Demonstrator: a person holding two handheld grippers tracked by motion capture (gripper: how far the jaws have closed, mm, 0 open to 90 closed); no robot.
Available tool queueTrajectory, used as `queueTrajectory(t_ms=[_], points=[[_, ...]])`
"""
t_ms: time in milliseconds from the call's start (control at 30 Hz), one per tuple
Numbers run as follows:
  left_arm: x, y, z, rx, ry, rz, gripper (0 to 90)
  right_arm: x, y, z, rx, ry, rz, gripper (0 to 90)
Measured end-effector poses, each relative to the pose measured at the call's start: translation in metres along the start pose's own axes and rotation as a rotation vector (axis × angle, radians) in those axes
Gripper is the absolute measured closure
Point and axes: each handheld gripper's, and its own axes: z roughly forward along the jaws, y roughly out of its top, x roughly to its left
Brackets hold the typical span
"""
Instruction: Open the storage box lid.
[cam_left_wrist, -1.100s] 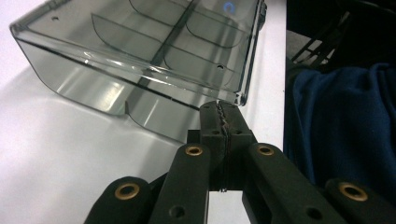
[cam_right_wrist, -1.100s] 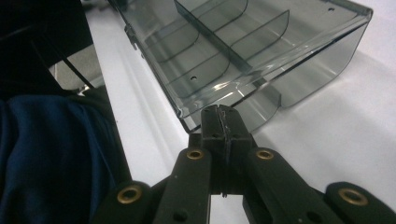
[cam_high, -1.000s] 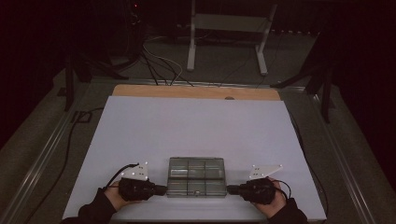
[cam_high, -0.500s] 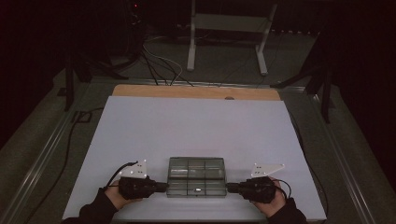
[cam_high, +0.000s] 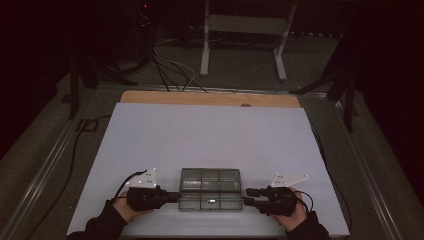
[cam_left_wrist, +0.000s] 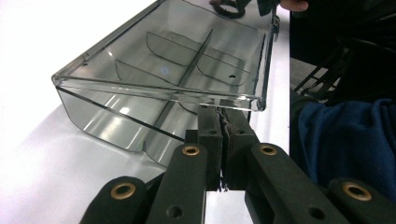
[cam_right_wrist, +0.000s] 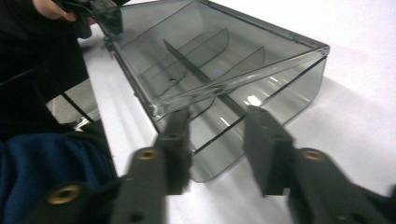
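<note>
A clear plastic organizer box (cam_high: 210, 189) with inner dividers lies on the white tabletop (cam_high: 210, 135), near its front edge, between the 2 hands. The left claw (cam_high: 172, 197) is closed tight, its pads (cam_left_wrist: 223, 135) pinching the thin lip at the box's left end. The right claw (cam_high: 248, 197) sits at the box's right end; its jaws have just been opening and stand apart, gripping nothing, with the box's edge between them

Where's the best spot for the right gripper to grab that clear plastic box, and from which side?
Probably the thin lip on the short end of the clear plastic box facing the right gripper, coming in level from that end. The walls are too wide; the left gripper already pinches the opposite lip.
</note>
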Motion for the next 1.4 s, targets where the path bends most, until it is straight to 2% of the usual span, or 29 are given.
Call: queueTrajectory(t_ms=[67, 300, 400, 500, 567, 633, 700, 767, 867, 900, 933, 1333, 1400], points=[[0.0, 0.001, -0.001, -0.003, 0.001, 0.003, 89.1, 0.0, 0.0, 0.001, -0.007, -0.01, -0.001, 44.8], [0.001, 0.003, 0.0, -0.004, 0.007, 0.004, 89.1, -0.002, 0.0, 0.004, -0.022, -0.047, -0.006, 18.5], [0.001, 0.004, -0.001, -0.007, 0.011, 0.003, 89.1, -0.003, 0.001, 0.006, -0.023, -0.066, -0.014, 14.1], [0.002, 0.006, -0.002, -0.017, 0.016, 0.003, 89.2, -0.004, 0.002, 0.008, -0.011, -0.096, -0.014, 14.4], [0.002, 0.007, -0.002, -0.022, 0.018, 0.003, 89.2, -0.006, 0.003, 0.009, -0.002, -0.106, -0.016, 17.1], [0.002, 0.008, -0.003, -0.028, 0.02, 0.001, 89.2, -0.007, 0.004, 0.009, 0.004, -0.117, -0.035, 21.3], [0.003, 0.009, -0.003, -0.035, 0.024, 0.0, 89.1, -0.01, 0.005, 0.01, 0.026, -0.148, -0.065, 24.8], [0.003, 0.01, -0.004, -0.039, 0.026, 0.001, 89.1, -0.013, 0.006, 0.011, 0.047, -0.174, -0.09, 33.1], [0.003, 0.011, -0.004, -0.042, 0.029, 0.0, 89.1, -0.016, 0.006, 0.011, 0.034, -0.172, -0.089, 37.3], [0.003, 0.012, -0.005, -0.048, 0.031, 0.001, 89.1, -0.017, 0.007, 0.011, 0.034, -0.169, -0.089, 41.3], [0.003, 0.013, -0.005, -0.052, 0.032, -0.001, 89.2, -0.018, 0.008, 0.011, 0.015, -0.163, -0.095, 42.1], [0.005, 0.017, -0.006, -0.079, 0.042, -0.007, 89.1, -0.022, 0.021, 0.015, -0.024, -0.155, -0.137, 55.9], [0.005, 0.017, -0.006, -0.08, 0.043, -0.011, 89.1, -0.022, 0.024, 0.016, -0.028, -0.149, -0.144, 61.1]])
